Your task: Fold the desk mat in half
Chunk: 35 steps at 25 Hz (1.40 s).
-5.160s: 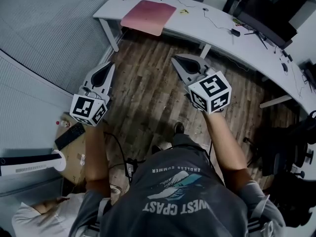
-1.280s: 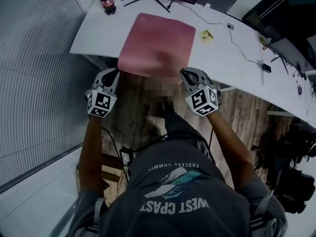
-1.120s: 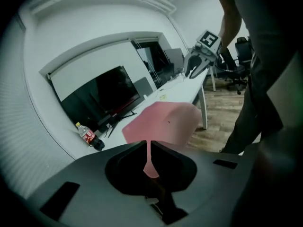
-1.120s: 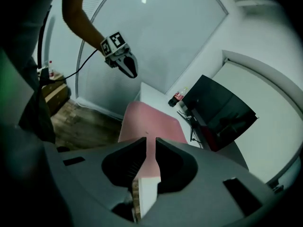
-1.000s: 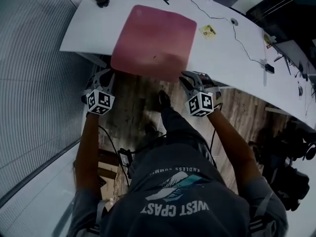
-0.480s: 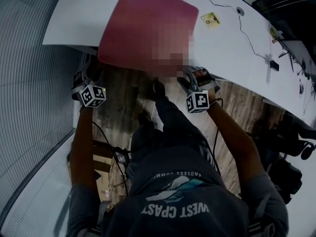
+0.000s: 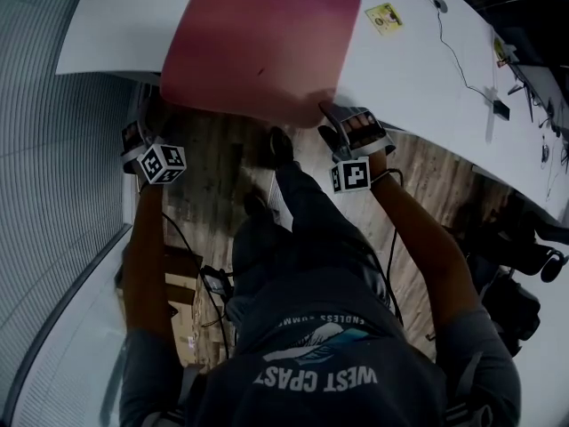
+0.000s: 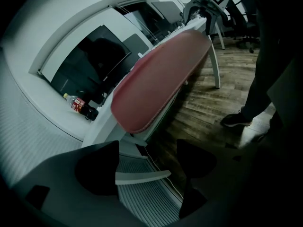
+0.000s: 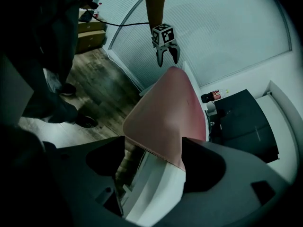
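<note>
The person has stepped up to the white counter, where the pink rectangular soft desk mat overhangs the near edge. Both claws are opening. The right claw straddles a corner unpinched, and the left claw is empty, just short of its corner. Uneven grips could drag the mat off.

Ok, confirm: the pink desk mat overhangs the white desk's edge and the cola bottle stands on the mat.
No: the left gripper view shows the cola bottle on the bare white desk, clear of the pink desk mat. The mat does overhang the edge.
</note>
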{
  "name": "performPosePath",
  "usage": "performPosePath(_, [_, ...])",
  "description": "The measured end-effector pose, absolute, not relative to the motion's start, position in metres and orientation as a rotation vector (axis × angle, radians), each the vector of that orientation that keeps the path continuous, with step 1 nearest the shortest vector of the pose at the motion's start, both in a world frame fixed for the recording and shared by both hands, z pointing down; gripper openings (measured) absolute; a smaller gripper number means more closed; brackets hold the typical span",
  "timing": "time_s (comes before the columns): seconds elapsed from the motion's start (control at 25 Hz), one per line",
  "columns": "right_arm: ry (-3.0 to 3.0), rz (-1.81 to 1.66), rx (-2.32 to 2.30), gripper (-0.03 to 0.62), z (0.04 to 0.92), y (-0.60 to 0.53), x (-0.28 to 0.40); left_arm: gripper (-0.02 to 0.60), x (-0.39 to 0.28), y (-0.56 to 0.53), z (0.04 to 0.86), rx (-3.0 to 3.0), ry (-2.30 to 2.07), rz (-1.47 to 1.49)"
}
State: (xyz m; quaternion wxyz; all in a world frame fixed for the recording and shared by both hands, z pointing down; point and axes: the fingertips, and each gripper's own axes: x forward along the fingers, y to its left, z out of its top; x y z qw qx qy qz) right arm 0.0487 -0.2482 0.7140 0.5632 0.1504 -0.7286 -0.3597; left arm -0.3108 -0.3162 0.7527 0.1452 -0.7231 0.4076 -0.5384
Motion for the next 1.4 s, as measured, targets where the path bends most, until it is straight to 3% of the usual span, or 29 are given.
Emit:
performPosePath(0.44, [-1.688, -1.011, 0.353, 0.357, 0.721, -0.261, 0.038, 0.374, -0.295, -0.327, 0.762, -2.070, 1.266, -1.467])
performPosePath(0.8, [-1.854, -0.934, 0.449, 0.097, 0.674, -0.266, 0.027, 0.111, -0.310, -0.326, 0.711, -2.029, 1.384, -1.345])
performPosePath(0.92, [-1.920, -0.893, 0.505, 0.041, 0.651, -0.278, 0.023, 0.064, -0.311, -0.329, 0.692, -2.032, 1.406, -1.303])
performPosePath(1.4, [-2.126, -0.595, 0.846, 0.038, 0.571, -0.357, 0.034, 0.040, -0.301, -0.361, 0.625, -2.003, 1.524, -1.199])
